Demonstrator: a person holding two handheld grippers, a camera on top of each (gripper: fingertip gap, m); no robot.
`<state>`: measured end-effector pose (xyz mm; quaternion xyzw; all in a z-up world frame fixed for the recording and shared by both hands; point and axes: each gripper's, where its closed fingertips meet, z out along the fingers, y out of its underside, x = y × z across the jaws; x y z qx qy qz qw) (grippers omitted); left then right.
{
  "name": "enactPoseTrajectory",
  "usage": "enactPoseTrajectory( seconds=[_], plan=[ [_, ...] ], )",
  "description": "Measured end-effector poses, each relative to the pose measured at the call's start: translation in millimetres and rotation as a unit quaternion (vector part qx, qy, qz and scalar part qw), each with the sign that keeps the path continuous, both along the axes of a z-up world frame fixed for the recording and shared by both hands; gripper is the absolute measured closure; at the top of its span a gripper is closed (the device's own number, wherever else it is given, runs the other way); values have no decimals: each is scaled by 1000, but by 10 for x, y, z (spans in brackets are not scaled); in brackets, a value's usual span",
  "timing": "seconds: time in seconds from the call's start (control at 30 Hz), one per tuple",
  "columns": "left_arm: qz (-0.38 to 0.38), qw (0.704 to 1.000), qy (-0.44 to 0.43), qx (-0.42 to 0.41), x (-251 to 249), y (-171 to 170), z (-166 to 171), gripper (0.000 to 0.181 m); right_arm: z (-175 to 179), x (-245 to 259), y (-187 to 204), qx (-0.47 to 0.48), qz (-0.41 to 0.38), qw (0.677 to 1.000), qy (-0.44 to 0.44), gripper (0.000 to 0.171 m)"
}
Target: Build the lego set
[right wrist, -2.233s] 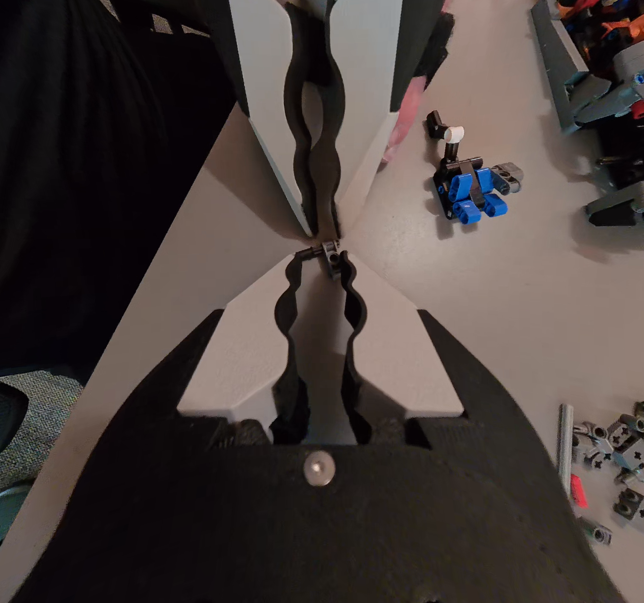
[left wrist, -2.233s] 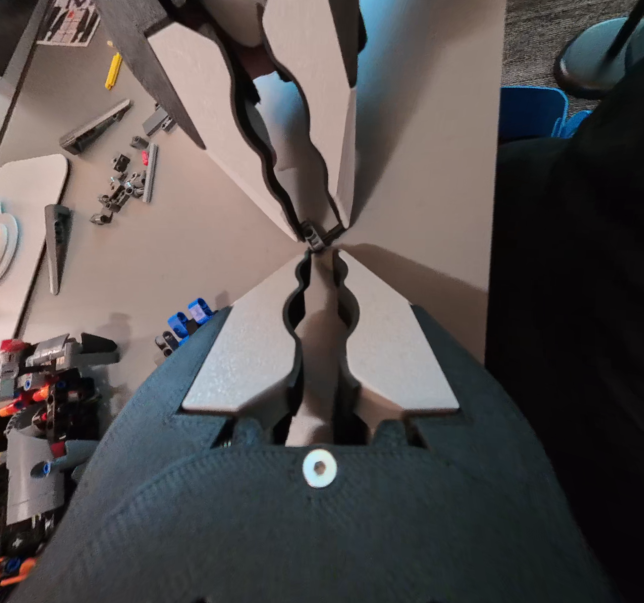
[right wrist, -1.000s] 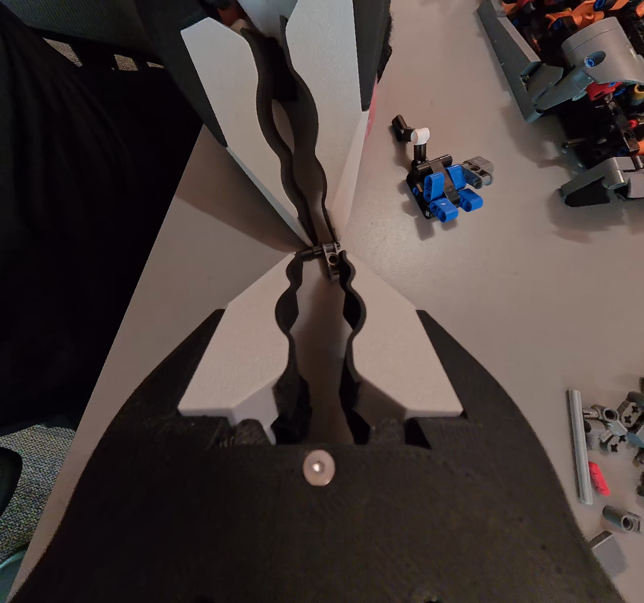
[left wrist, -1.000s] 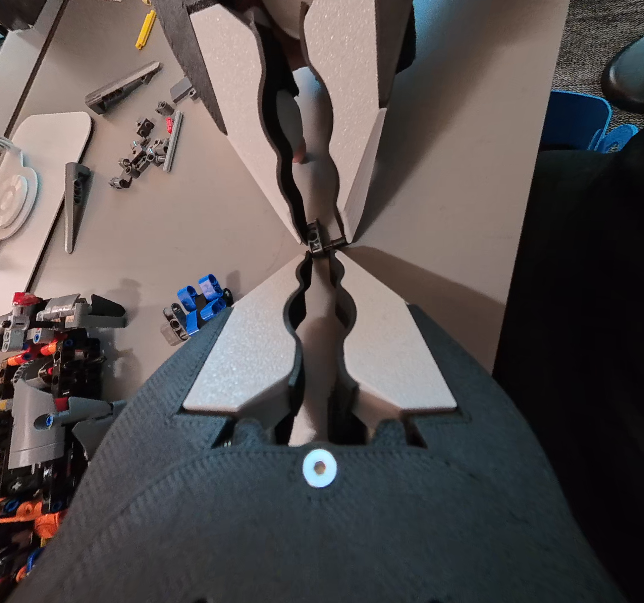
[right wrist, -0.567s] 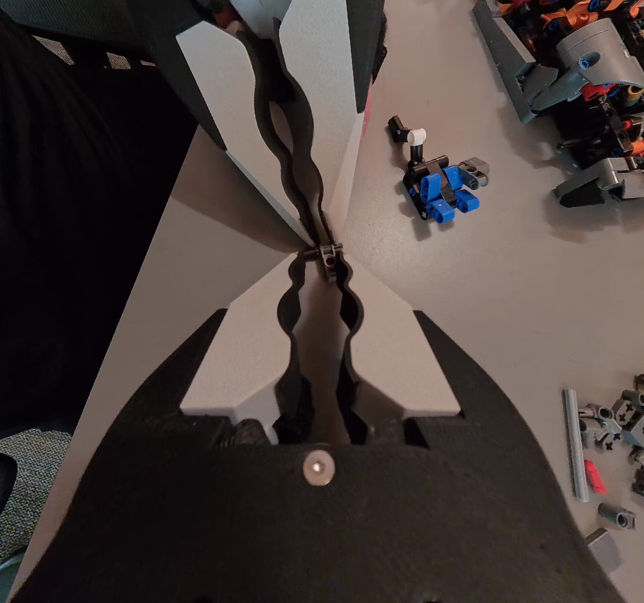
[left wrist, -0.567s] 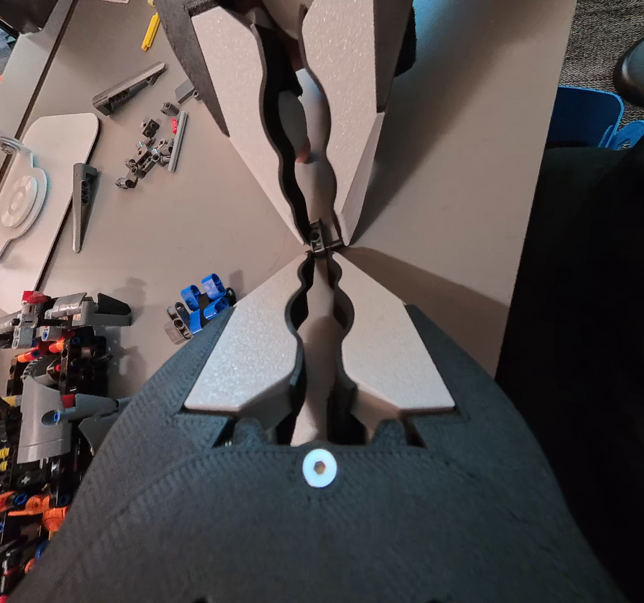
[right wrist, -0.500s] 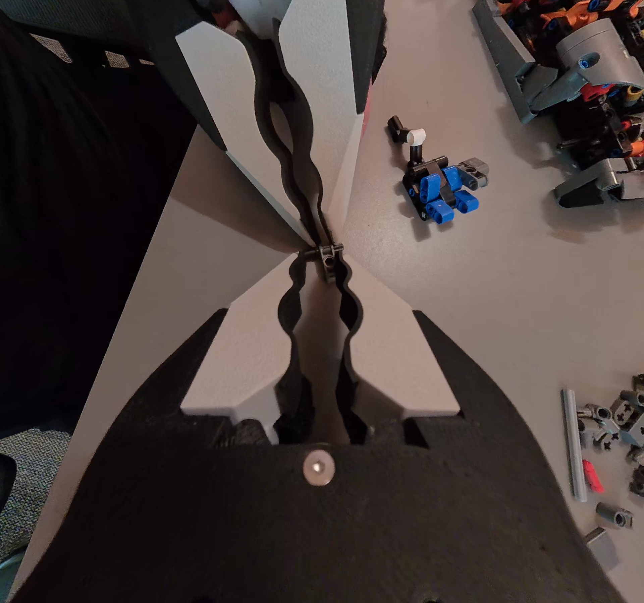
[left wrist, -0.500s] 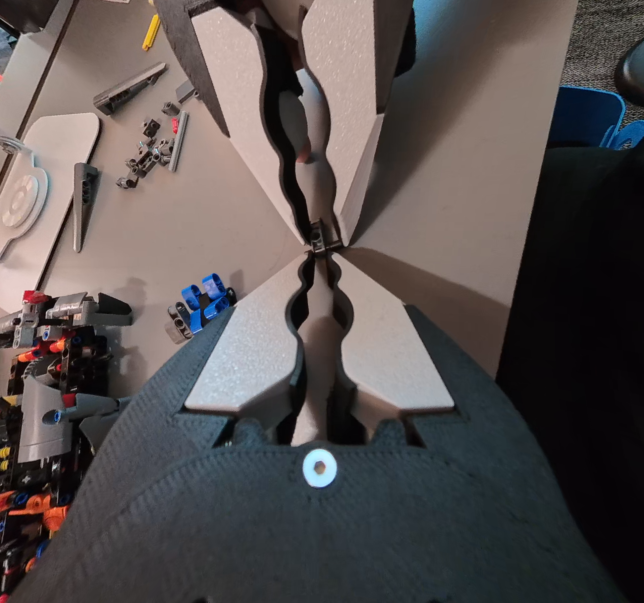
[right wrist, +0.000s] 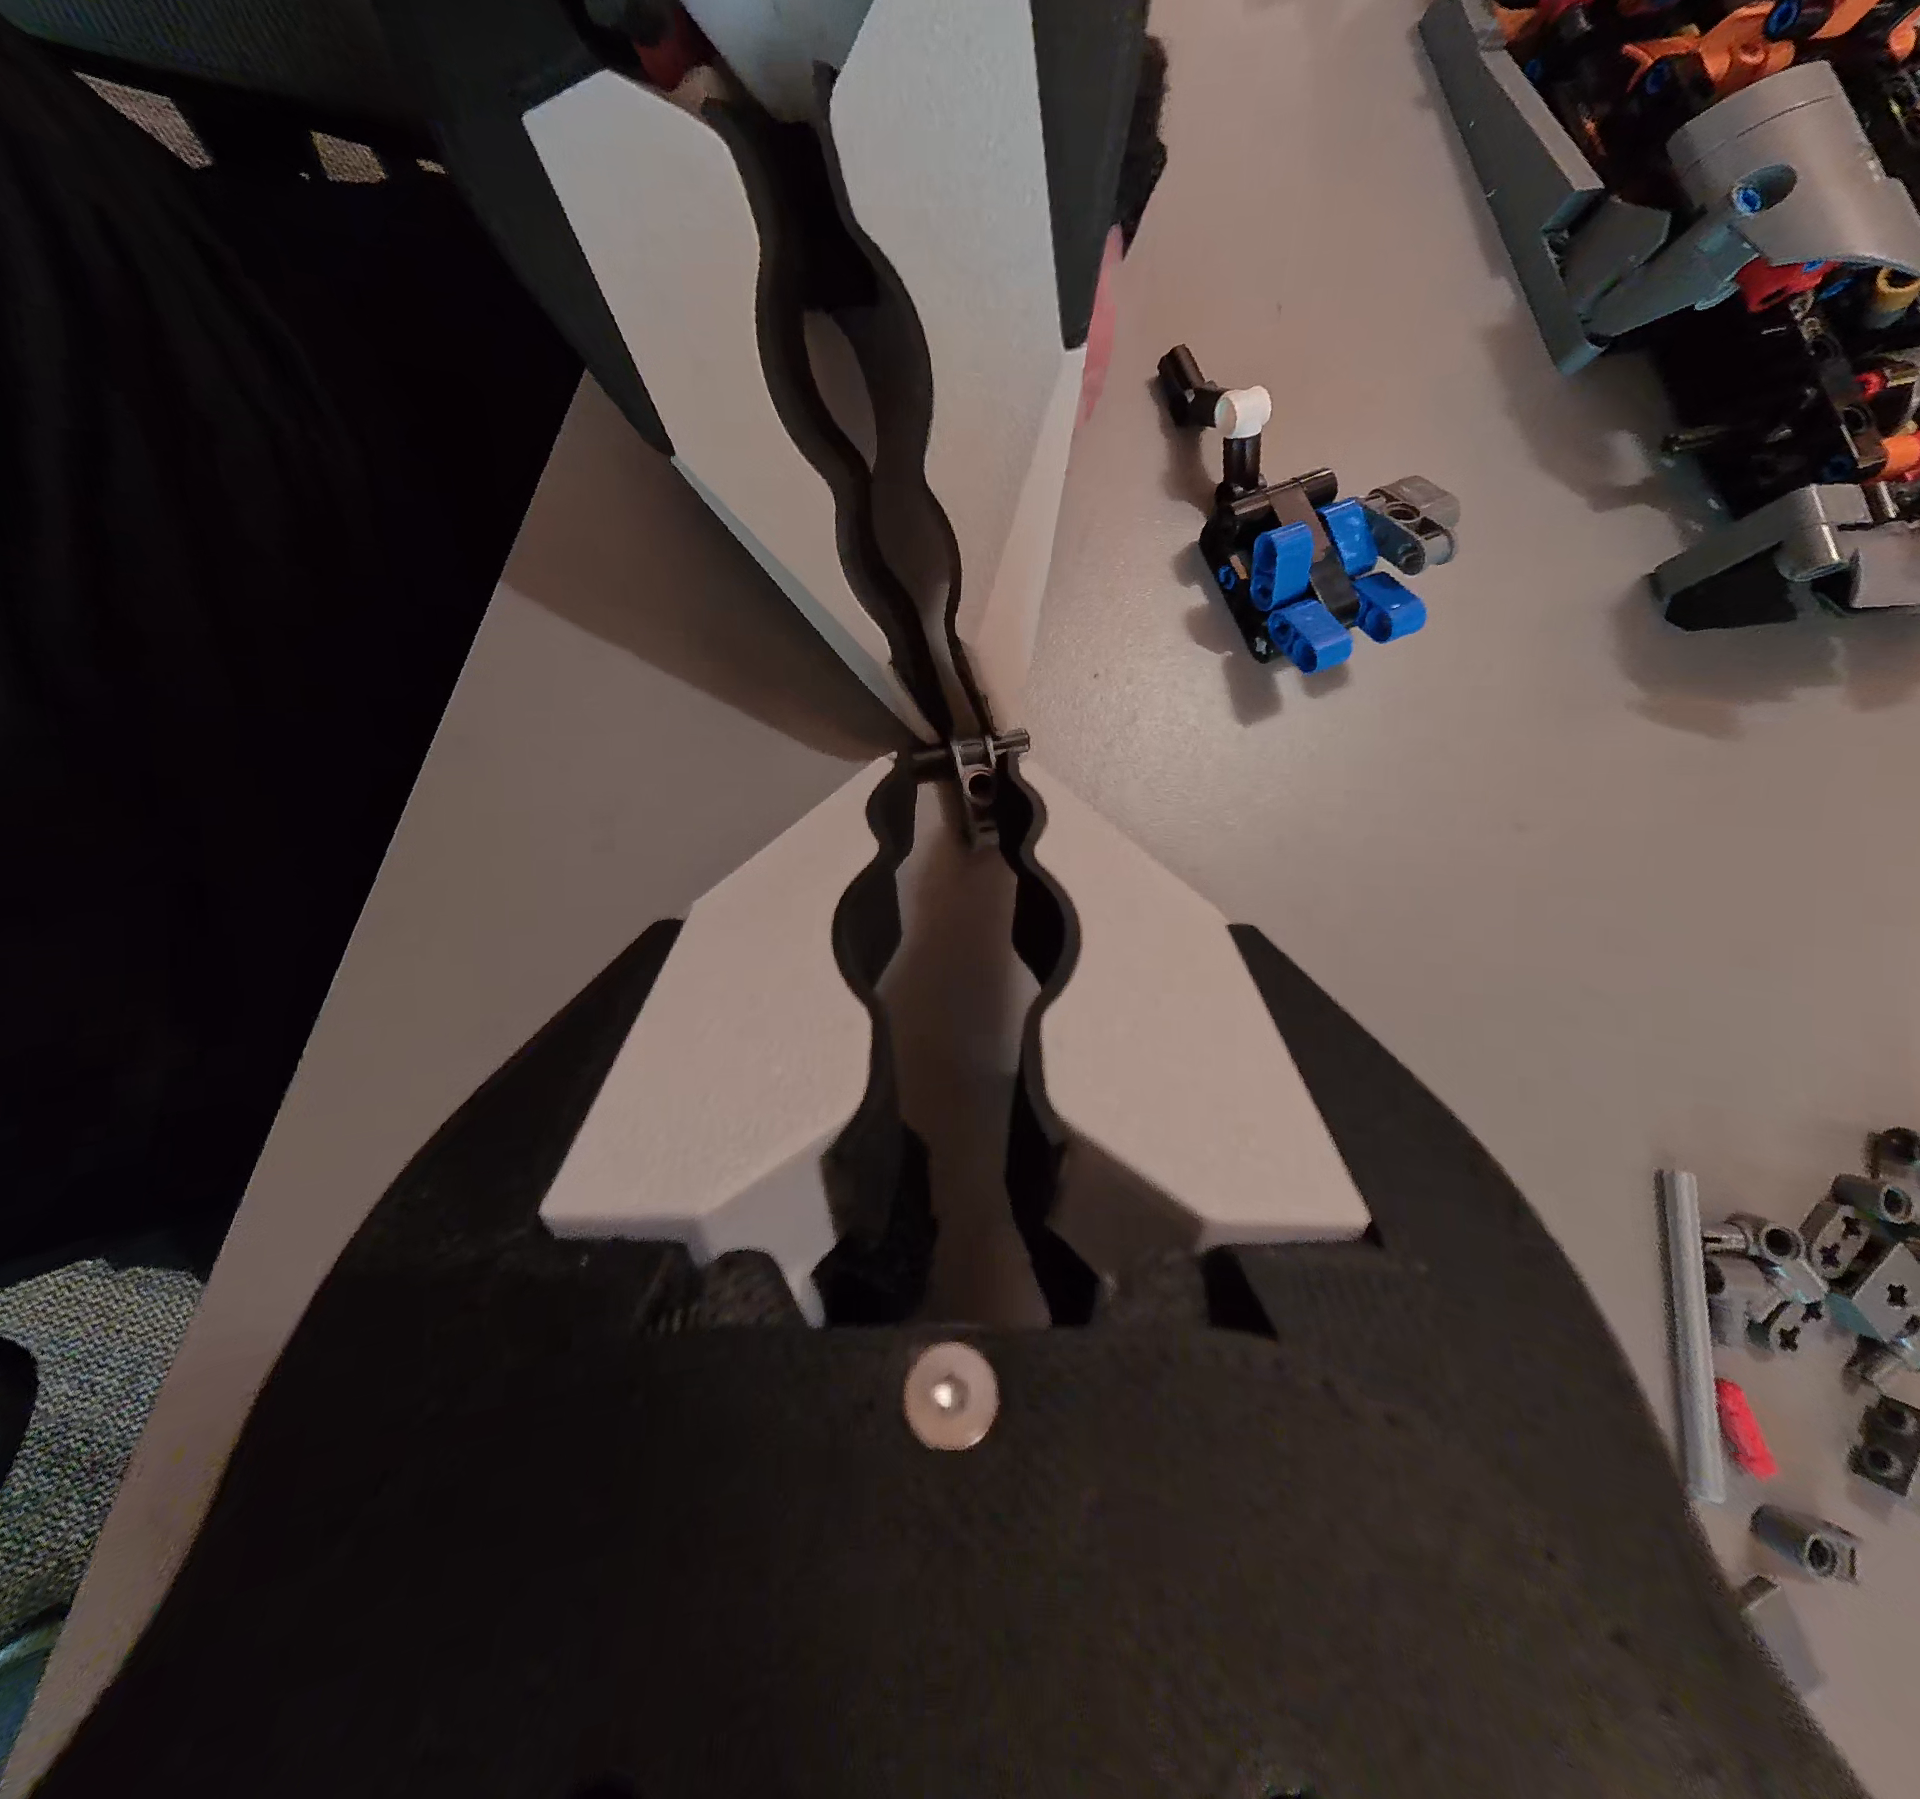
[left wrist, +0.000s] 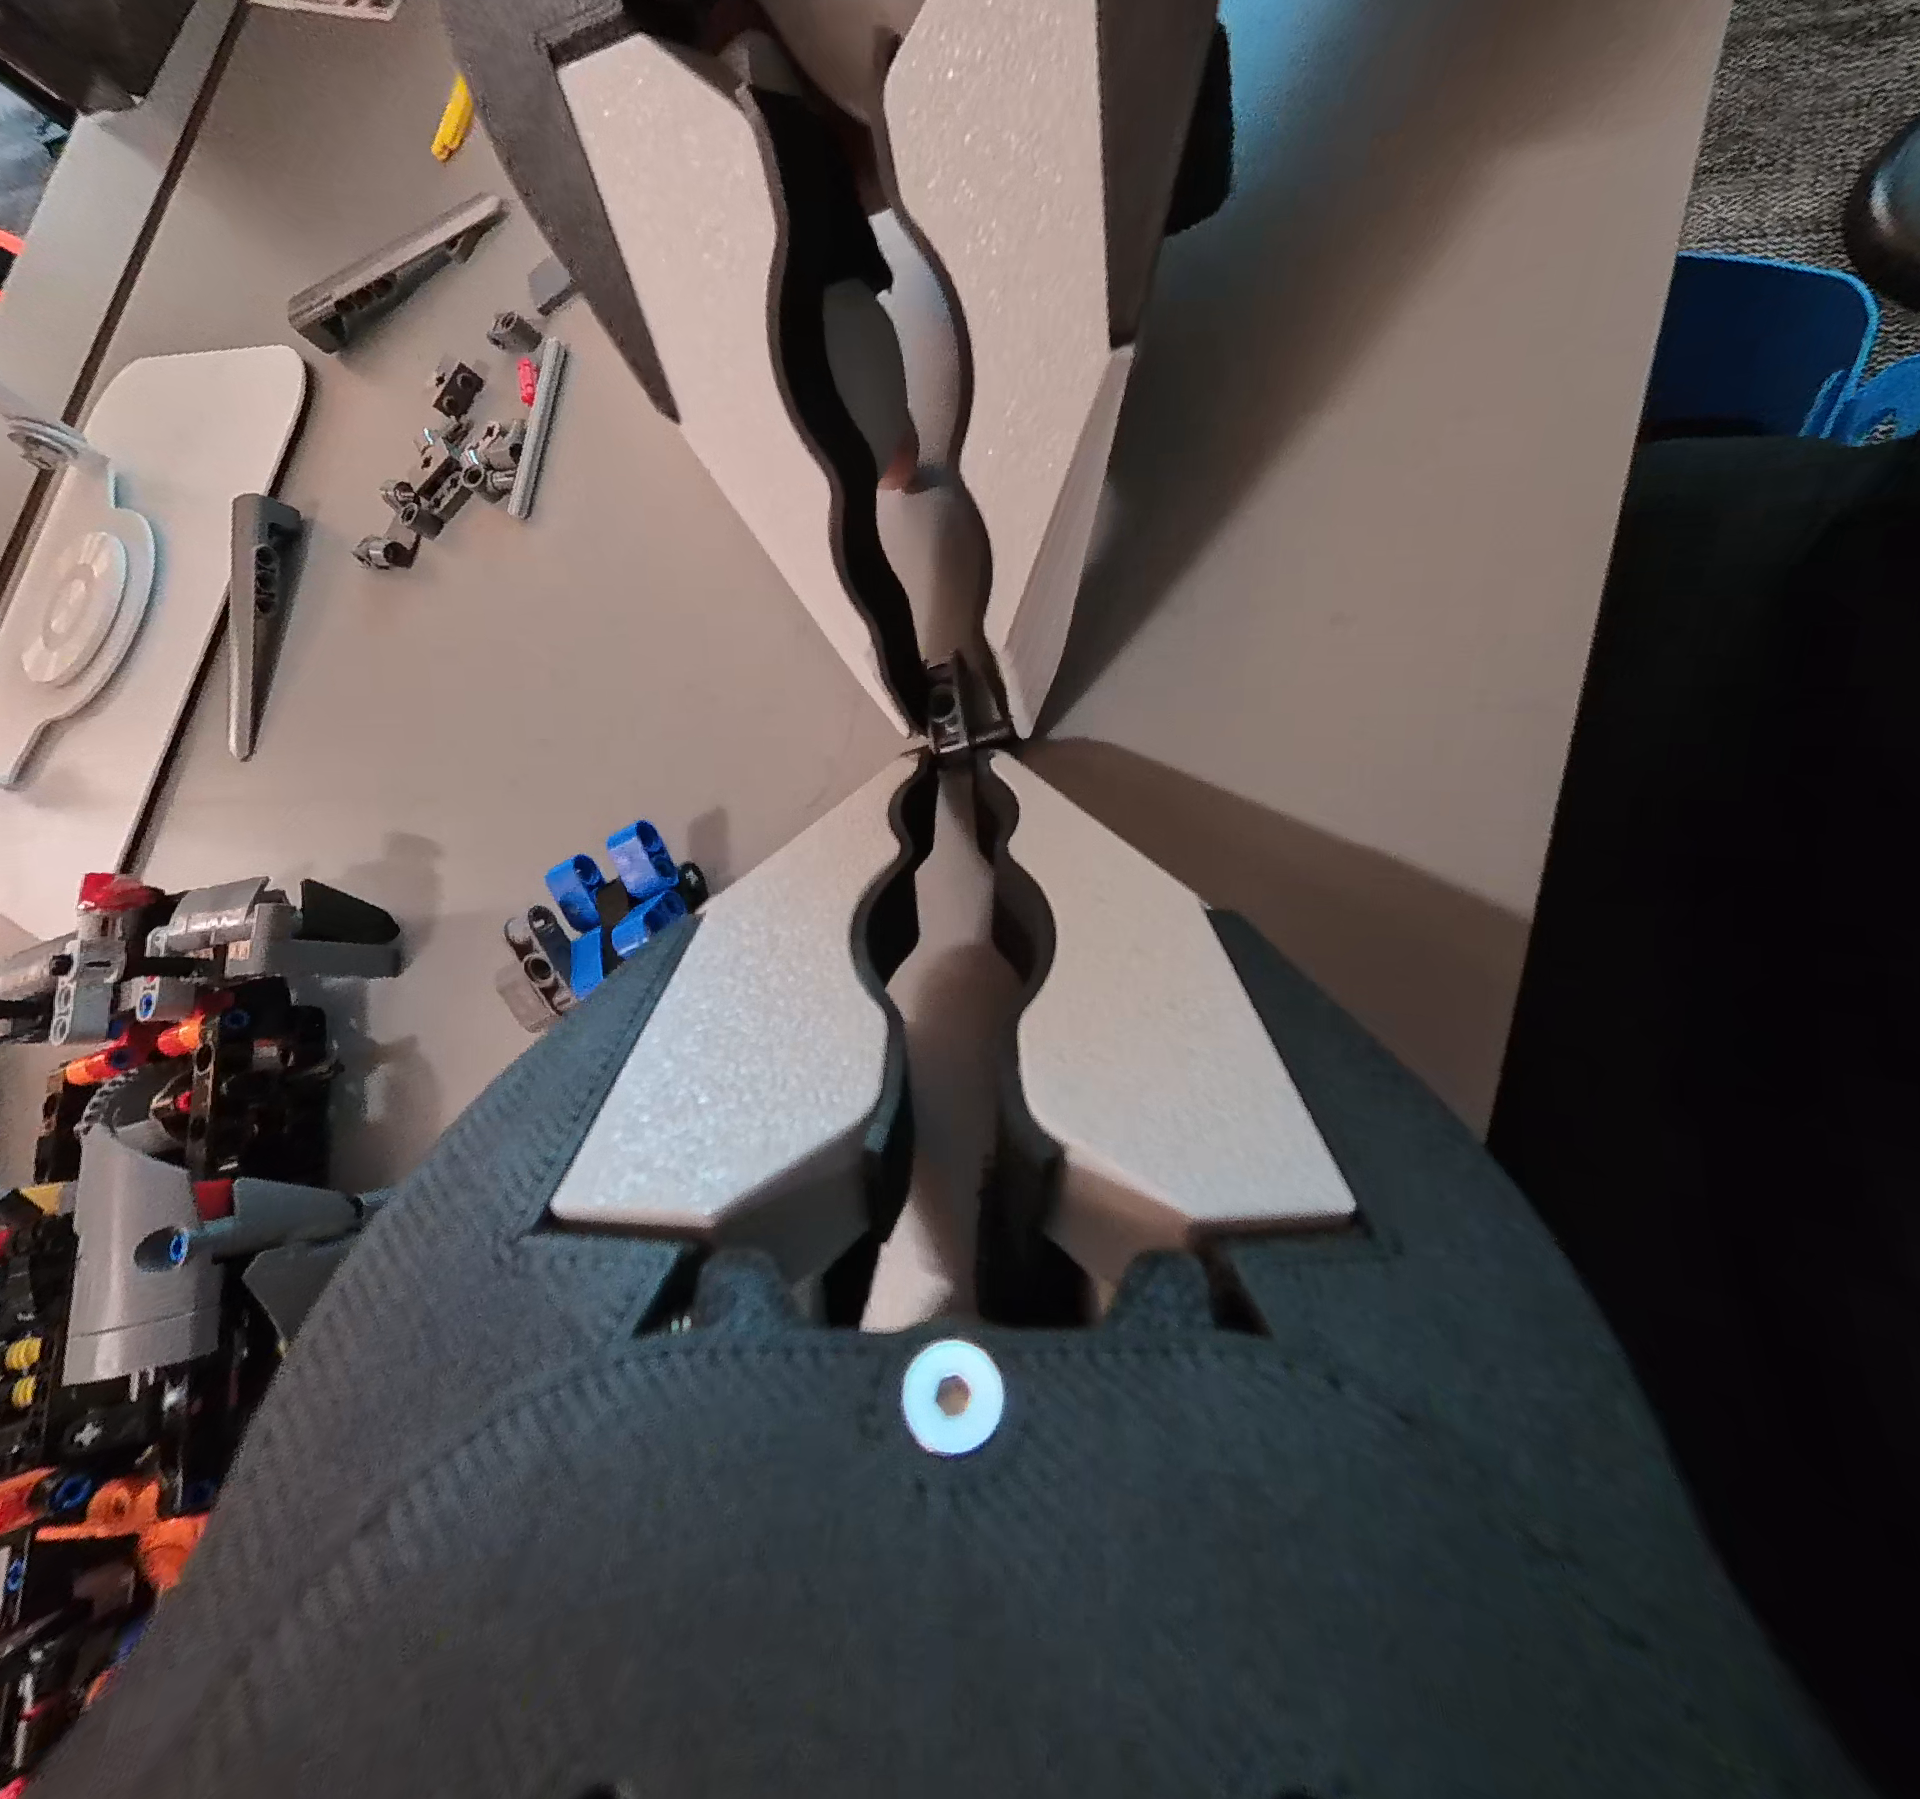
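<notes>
My two grippers meet tip to tip above the table's near edge. My right gripper (right wrist: 971, 799) is shut on a small dark grey connector (right wrist: 977, 788) with a round hole. A thin black pin (right wrist: 1013, 741) runs crosswise through the connector's top. My left gripper (left wrist: 956, 762) is shut at that pin (left wrist: 977, 739), and its tips touch the connector (left wrist: 948, 705). The left gripper shows in the right wrist view (right wrist: 940, 710) coming from above. The right gripper shows in the left wrist view (left wrist: 951, 695) the same way.
A blue and black subassembly (right wrist: 1309, 575) lies on the table (right wrist: 1351, 918) nearby. The large grey, black and orange model (right wrist: 1766, 191) stands beyond it. Loose grey parts (right wrist: 1818, 1282) and a long grey axle (right wrist: 1688, 1334) lie apart. Two tapered grey panels (left wrist: 260, 596) and a white board (left wrist: 177, 461) lie farther off.
Both grippers stay tip to tip. In the right wrist view the connector has slid left along the pin, which now sticks out on both sides. Both views shifted slightly.
</notes>
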<state>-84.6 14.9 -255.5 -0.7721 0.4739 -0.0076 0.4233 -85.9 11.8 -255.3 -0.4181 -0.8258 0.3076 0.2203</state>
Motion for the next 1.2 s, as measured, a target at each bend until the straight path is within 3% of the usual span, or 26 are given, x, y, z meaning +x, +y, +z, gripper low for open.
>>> enactPoseTrajectory(
  seconds=[0.03, 0.97, 1.2],
  plan=[
    [0, 1000, 2, 4, 2, 2, -1, 177, 2, 3, 1, 2, 3, 1000, 2, 158],
    [12, 1000, 5, 7, 0, 94, -8, 178, 48, 23, 132, 90, 9, 995, 36, 168],
    [17, 1000, 3, 4, -9, 113, -10, 178, 90, 6, 123, 48, -1, 998, 41, 168]
  ],
)
